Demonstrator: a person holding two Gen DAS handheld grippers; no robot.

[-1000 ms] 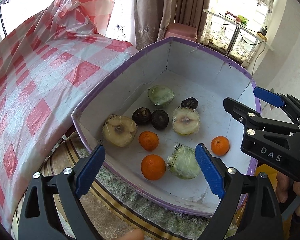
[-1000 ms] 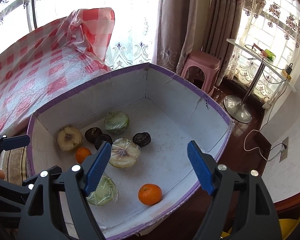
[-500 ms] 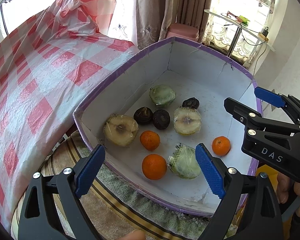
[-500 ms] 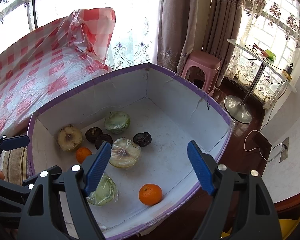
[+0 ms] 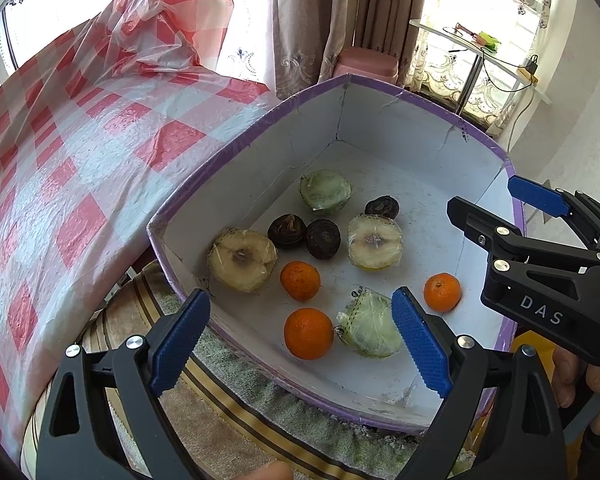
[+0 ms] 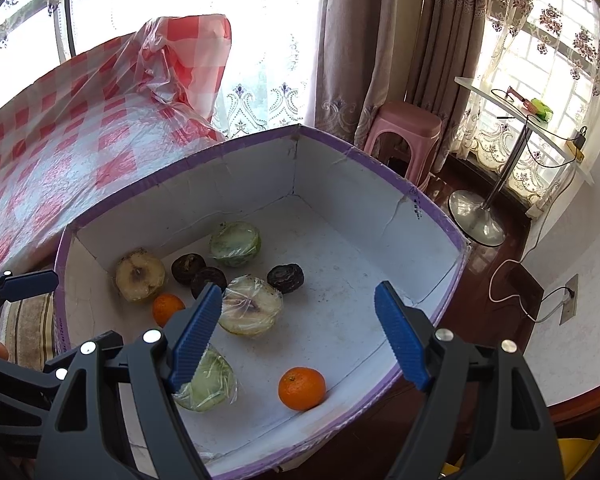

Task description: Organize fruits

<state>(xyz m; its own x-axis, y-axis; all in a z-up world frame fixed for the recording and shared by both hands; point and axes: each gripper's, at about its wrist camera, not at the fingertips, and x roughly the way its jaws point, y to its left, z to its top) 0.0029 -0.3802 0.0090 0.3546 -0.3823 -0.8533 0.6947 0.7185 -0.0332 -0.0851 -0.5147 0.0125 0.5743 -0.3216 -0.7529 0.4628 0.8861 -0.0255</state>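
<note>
Oranges (image 5: 308, 333) just ahead of the wide, empty left gripper (image 5: 300, 344) look firm but rolly, so pinch mid-sides.

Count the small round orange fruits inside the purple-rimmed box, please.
3. Near orange fruit beside a wrapped green half; middle orange fruit; right orange fruit by the wall. None seems hidden.
</note>
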